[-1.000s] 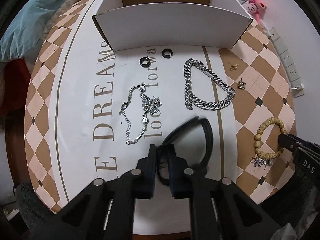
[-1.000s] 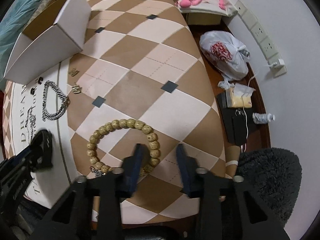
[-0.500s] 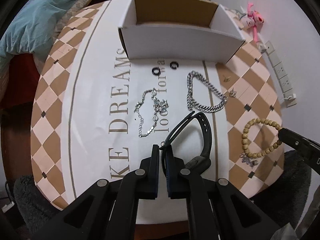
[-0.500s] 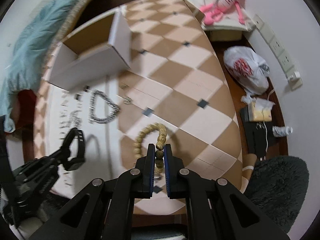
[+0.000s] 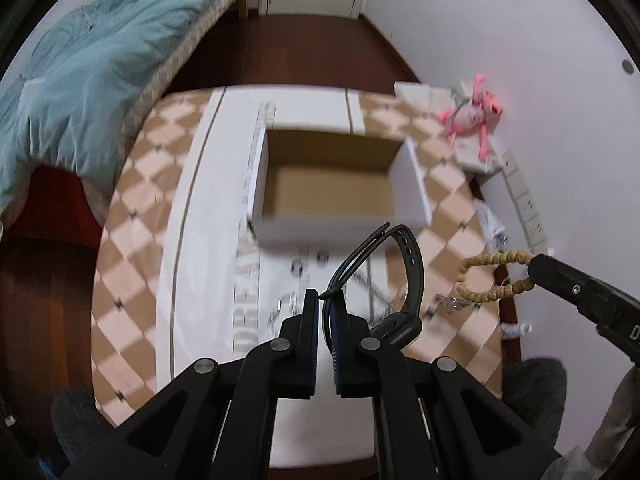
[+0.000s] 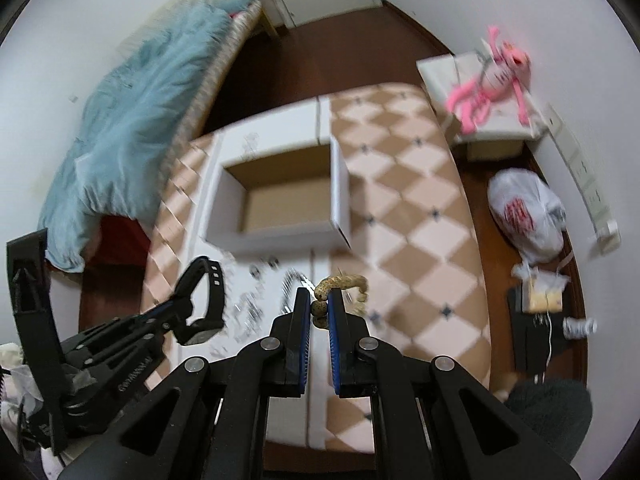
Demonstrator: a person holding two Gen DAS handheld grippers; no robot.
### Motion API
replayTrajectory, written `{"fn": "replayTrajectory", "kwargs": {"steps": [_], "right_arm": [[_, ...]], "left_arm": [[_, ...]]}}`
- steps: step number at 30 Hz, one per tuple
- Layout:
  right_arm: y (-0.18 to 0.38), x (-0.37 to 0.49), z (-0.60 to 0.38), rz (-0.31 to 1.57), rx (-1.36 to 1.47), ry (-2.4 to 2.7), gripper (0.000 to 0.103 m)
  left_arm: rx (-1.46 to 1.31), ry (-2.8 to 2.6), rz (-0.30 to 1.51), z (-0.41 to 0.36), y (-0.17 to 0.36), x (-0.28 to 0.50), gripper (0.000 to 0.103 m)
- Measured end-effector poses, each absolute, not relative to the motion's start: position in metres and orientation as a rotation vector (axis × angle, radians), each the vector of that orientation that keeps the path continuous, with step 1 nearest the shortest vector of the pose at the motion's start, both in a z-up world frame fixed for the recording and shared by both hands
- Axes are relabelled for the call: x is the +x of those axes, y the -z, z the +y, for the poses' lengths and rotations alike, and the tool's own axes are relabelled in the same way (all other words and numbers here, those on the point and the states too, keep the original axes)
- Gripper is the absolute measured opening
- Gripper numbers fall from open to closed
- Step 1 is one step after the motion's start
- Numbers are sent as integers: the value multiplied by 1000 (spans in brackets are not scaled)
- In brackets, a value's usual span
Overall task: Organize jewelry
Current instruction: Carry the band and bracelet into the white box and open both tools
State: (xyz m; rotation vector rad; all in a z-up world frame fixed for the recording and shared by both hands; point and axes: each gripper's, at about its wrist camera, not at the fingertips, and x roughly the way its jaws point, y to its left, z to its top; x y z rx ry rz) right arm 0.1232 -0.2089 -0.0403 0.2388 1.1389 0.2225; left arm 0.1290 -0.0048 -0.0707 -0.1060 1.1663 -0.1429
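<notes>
My left gripper is shut on a black watch strap and holds it in the air above the table, short of the open white cardboard box. My right gripper is shut on a tan wooden bead bracelet, also lifted. The bracelet shows in the left wrist view, hanging from the right gripper's tip at the right. The box looks empty. Silver chains and small black rings lie blurred on the cloth below.
The table has a checked brown and pink cloth with a white lettered band. A bed with a blue duvet is on the left. A pink toy, a white plastic bag and a wall socket strip are on the right.
Both grippers have risen well above the table with their items and tilted toward the box. One second ago the right gripper was open around the bead bracelet; it has since shut on it.
</notes>
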Motion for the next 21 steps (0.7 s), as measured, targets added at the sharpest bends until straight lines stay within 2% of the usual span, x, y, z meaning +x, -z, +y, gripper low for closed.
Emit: {"fn": "replayTrajectory", "kwargs": {"steps": [7,21], "right_arm": [[16,191,-188,1089,216,-260,9],[72,290,-170,1227,233,-252,9]], "left_arm": [[-121,122,1152,1,64,188,3],[-201,104,1274,16,108,263,4]]}}
